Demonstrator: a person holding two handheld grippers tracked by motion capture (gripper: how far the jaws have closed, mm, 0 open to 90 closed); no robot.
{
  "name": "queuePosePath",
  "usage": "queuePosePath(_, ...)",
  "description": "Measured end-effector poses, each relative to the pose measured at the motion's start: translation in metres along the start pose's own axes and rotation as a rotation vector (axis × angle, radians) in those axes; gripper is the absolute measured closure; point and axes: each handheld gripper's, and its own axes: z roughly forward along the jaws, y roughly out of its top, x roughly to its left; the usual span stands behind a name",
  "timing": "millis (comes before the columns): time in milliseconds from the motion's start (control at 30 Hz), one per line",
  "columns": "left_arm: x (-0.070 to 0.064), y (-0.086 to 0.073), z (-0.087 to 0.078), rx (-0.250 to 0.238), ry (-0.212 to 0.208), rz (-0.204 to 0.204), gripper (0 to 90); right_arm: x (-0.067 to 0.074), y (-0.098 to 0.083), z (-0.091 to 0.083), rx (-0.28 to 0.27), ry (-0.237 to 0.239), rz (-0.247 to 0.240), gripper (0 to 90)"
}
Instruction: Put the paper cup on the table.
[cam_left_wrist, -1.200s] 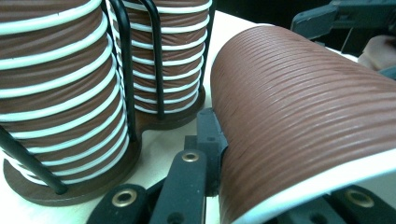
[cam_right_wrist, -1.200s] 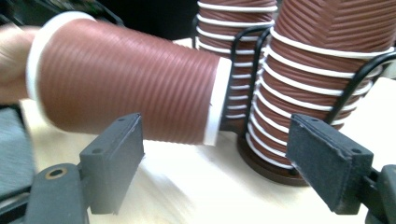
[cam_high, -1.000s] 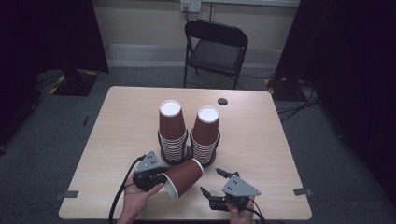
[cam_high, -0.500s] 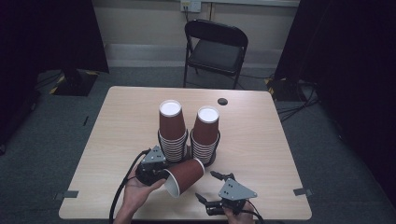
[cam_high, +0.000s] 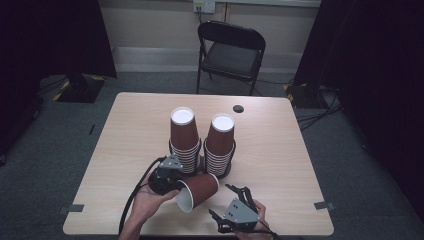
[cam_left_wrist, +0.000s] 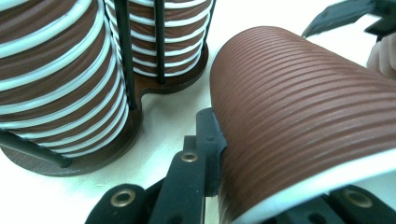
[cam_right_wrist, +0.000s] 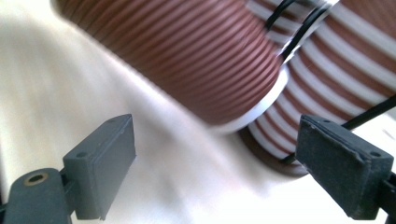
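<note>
Table (cam_high: 125, 130) — left gripper (cam_high: 172, 186) clamps tilted cup (cam_high: 200, 190)

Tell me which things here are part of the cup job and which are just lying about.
Part of the job:
single brown cup, gripped on its side by the left gripper
two cup stacks in their holder
right gripper, open

Lying about:
folding chair
small dark disc on the table

Black folding chair (cam_high: 231, 52) behind table (cam_high: 125, 135), grey carpet (cam_high: 45, 145), dark curtains (cam_high: 55, 35).

right gripper (cam_high: 226, 201) withdrawn slightly toward table edge (cam_high: 200, 234)
</note>
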Motion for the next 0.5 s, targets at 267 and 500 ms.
queuePosePath(267,-0.002,0.007,0.007,0.079,-0.029,0.006,86.6,0.006,0.008,0.007,-0.016,0.001,-0.1,10.4)
queuePosePath(500,-0.002,0.01,0.01,0.099,-0.04,0.009,86.6,0.008,0.011,0.012,-0.008,0.007,-0.145,10.4)
